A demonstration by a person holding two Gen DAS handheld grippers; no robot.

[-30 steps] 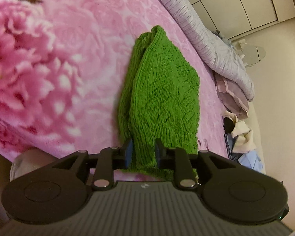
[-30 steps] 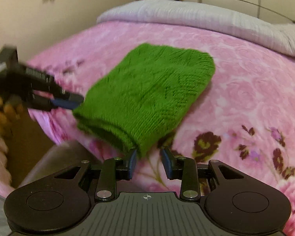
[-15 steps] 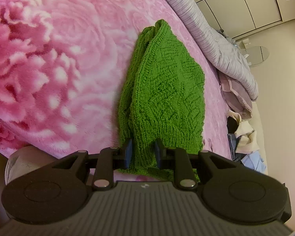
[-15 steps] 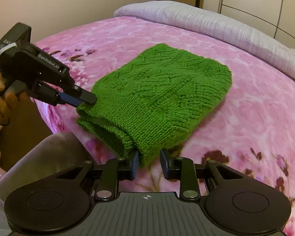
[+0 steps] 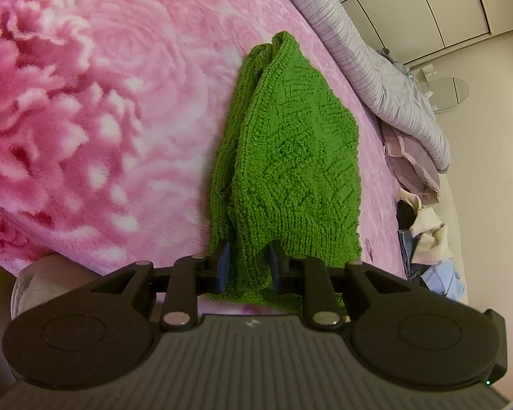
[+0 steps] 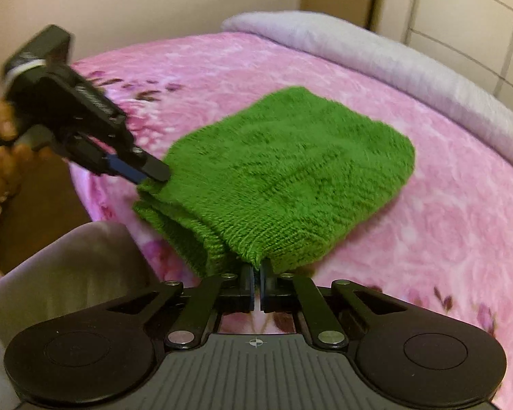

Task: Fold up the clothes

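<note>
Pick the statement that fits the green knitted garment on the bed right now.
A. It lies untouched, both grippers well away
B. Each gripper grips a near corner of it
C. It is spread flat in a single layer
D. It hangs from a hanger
B: the left gripper pinches one near corner of the folded green knitted garment and the right gripper is shut on the other.

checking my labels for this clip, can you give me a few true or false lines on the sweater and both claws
1. The green sweater lies folded on a pink flowered blanket. True.
2. The right claw is wide open. False: it is shut on the sweater's near edge.
3. The left claw grips a sweater corner. True.
4. The sweater hangs in the air. False: it rests on the blanket.
5. A grey quilt lies behind the sweater. True.
</note>
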